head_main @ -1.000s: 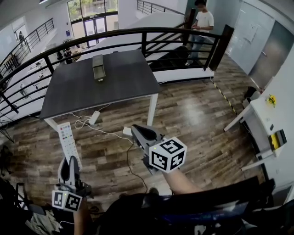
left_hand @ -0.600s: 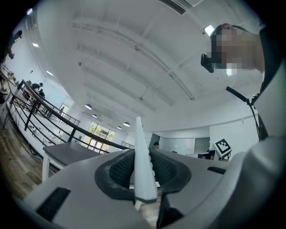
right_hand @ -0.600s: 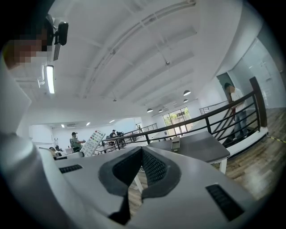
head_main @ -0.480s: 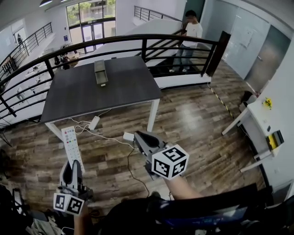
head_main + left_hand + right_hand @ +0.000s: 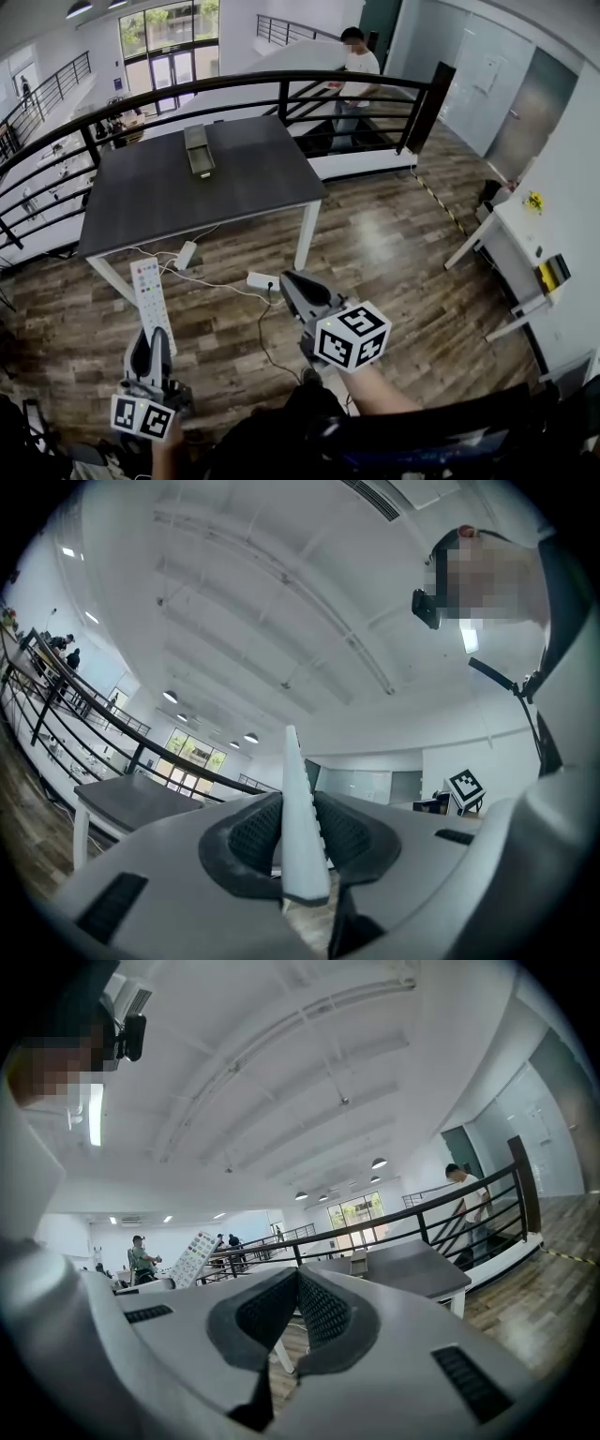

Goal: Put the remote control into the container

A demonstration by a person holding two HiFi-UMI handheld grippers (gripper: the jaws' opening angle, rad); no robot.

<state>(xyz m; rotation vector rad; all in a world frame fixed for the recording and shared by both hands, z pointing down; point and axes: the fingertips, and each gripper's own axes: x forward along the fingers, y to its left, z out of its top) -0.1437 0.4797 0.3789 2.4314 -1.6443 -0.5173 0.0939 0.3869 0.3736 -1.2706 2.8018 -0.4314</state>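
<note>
A long white remote control (image 5: pixel 150 292) points up and away, its near end clamped in my left gripper (image 5: pixel 151 339). In the left gripper view the remote (image 5: pixel 298 808) shows edge-on between the two ribbed pads (image 5: pixel 255 832). My right gripper (image 5: pixel 292 281) is held out over the floor to the right of the remote, shut with nothing in it; its pads (image 5: pixel 323 1309) meet at the tip. The container (image 5: pixel 198 150), a narrow olive-grey open box, stands on the far middle of the dark table (image 5: pixel 234 187), well ahead of both grippers.
A black railing (image 5: pixel 281 89) curves behind the table, and a person (image 5: pixel 354 75) stands beyond it. A power strip and cables (image 5: pixel 261 280) lie on the wooden floor by the table's front leg (image 5: pixel 303 234). White furniture (image 5: pixel 525 253) stands at the right.
The person behind the railing has walked left. My view has swung a little, so the table sits slightly lower in the picture. Both grippers and the remote keep their pose.
</note>
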